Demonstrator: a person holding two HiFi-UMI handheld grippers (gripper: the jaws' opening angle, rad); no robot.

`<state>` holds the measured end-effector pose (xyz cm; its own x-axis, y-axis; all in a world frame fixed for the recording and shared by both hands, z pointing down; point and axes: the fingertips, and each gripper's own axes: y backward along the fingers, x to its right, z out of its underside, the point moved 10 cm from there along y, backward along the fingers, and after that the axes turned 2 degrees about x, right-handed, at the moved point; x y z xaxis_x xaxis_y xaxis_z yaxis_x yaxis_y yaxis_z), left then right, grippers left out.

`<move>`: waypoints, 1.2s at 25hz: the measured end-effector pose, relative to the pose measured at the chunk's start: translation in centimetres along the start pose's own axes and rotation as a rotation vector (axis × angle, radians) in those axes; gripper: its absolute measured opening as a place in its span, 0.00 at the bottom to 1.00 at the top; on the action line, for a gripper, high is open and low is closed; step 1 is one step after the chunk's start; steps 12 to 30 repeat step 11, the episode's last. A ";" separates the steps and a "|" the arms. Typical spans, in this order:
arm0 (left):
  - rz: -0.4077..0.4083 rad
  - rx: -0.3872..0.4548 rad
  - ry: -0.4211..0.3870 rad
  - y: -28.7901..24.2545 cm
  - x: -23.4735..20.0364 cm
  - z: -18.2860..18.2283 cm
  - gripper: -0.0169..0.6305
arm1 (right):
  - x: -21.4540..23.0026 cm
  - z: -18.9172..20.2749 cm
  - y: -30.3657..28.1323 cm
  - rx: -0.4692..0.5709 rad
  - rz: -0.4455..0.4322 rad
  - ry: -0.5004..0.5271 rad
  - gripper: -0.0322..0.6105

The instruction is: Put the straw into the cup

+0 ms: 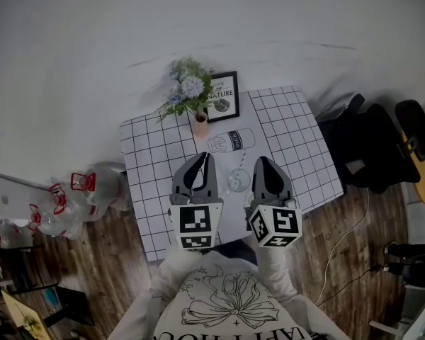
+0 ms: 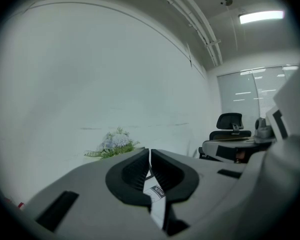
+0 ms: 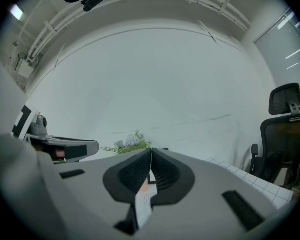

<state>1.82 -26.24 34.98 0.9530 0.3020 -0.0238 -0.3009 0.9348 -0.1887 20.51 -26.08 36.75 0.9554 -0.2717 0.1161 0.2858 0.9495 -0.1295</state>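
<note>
On grid-checked tablecloth (image 1: pixel 297 140), clear round cup (image 1: pixel 239 180)

Head camera looks steeply down on the counter (image 1: pixel 290 129) from high above; cameras on the left gripper (image 1: pixel 204 156) and right gripper (image 1: pixel 259 160) face level along their jaws, all sharing the flowers (image 1: pixel 188 87).

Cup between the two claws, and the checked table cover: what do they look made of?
Cup: clear glass or clear plastic with a glossy finish. The grid pattern shows through it and its rim glints. Table cover: white with a thin black grid, matte and lying flat. It could be cloth or vinyl; I cannot tell which.
</note>
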 end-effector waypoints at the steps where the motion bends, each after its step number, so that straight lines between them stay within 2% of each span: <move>1: 0.000 -0.001 0.000 0.0 0.0 0.0 0.05 | 0.0 0.0 0.0 0.000 0.000 -0.001 0.06; 30: 0.006 0.001 -0.004 0.0 0.0 0.1 0.05 | -0.1 0.2 0.0 -0.001 0.001 -0.002 0.05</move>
